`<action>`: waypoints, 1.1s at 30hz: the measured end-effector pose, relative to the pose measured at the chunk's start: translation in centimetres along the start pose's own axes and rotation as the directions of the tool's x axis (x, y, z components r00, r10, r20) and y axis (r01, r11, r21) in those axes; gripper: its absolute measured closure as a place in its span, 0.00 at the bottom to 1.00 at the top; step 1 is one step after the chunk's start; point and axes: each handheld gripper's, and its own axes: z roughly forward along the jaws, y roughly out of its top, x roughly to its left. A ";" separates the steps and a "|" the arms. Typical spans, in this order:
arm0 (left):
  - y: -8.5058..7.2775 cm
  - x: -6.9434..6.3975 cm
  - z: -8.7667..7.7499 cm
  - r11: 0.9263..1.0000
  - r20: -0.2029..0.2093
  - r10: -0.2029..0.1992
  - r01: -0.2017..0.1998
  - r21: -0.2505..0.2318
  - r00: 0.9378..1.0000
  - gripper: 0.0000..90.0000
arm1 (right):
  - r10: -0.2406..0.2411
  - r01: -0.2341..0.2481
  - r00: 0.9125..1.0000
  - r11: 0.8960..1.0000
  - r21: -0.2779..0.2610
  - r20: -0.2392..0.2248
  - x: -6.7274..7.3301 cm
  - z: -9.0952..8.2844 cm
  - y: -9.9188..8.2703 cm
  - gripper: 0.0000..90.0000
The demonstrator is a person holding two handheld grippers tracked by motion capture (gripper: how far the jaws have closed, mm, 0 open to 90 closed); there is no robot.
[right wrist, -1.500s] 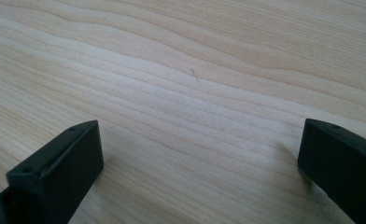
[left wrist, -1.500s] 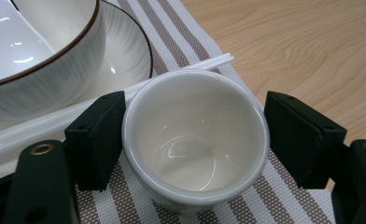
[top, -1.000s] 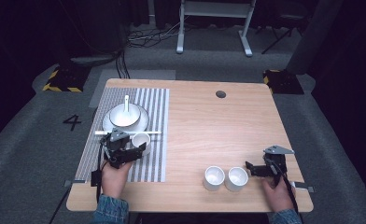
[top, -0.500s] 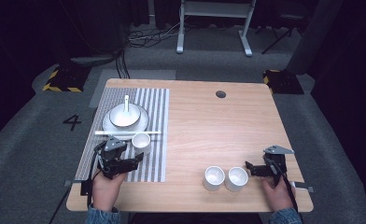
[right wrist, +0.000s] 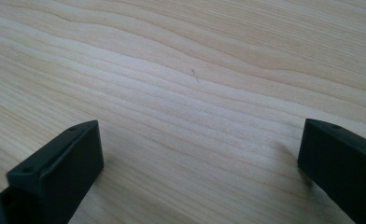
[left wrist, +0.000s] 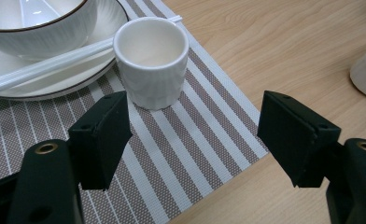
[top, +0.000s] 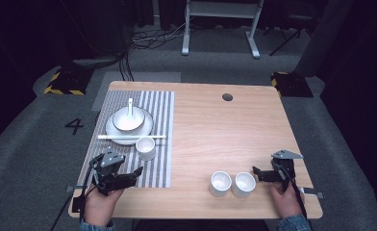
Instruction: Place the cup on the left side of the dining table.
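A wooden table stands on grey carpet, with a round dark hole near its far edge. A striped placemat covers its left side. On the mat sits a white plate carrying a white bowl, and a white spoon rests in the bowl. White chopsticks lie across the plate's near rim. On the floor are a painted number 4, two yellow-and-black blocks, cables and a white frame.
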 end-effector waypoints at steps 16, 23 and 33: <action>-2.9 0.7 -2.1 1.000 -0.037 -0.029 0.028 -0.006 0.999 0.27 | -0.001 0.001 1.000 1.000 0.000 0.001 0.0 0.0 0.0 0.00; -4.5 1.0 -3.0 0.999 -0.064 -0.035 0.035 -0.004 0.997 0.27 | 0.001 -0.001 1.000 1.000 0.001 0.000 0.0 0.0 0.0 0.00; -7.1 2.0 -2.7 0.998 -0.112 -0.052 0.055 0.028 0.992 0.27 | 0.001 -0.001 1.000 1.000 0.001 0.000 0.0 0.0 0.0 0.00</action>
